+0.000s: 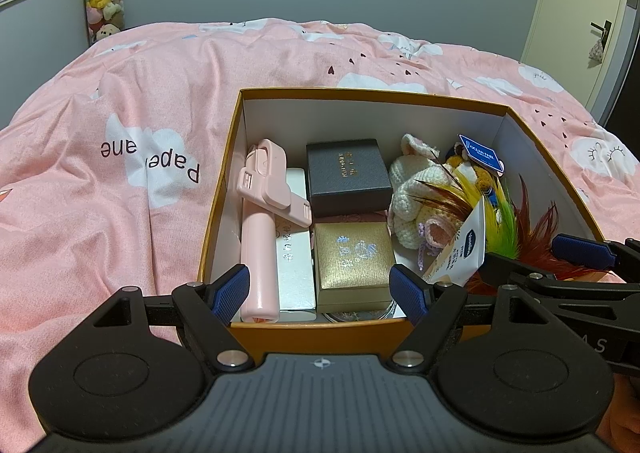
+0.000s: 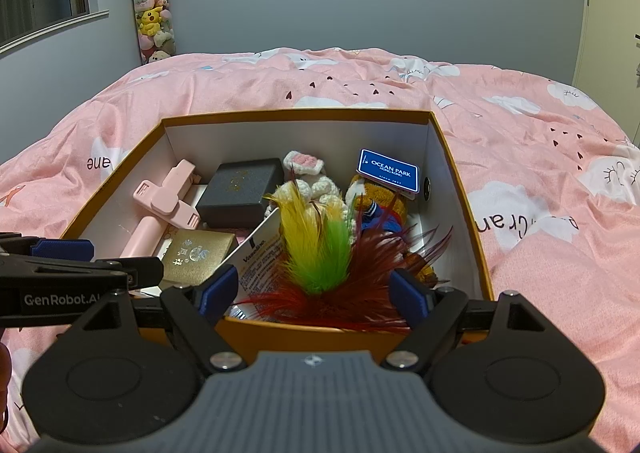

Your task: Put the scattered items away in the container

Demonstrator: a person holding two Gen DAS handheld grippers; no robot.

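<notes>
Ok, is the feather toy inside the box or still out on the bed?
Inside. The feather toy lies within the orange box, at its near wall beside the gold box; both claws hang open, holding nothing.

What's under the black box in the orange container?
The black box lies on a pinkish flat item, only an edge of which shows beside the gold box. Its left edge sits over the white box. The rest underneath inside the orange container is covered.

The left tongs (image 1: 320,289) are hanging tilted downward, blue pads spread wide with nothing pressed between them. The right tongs (image 2: 314,291) are sitting just beside them at a like tilt, also gaping and gripping nothing.
</notes>
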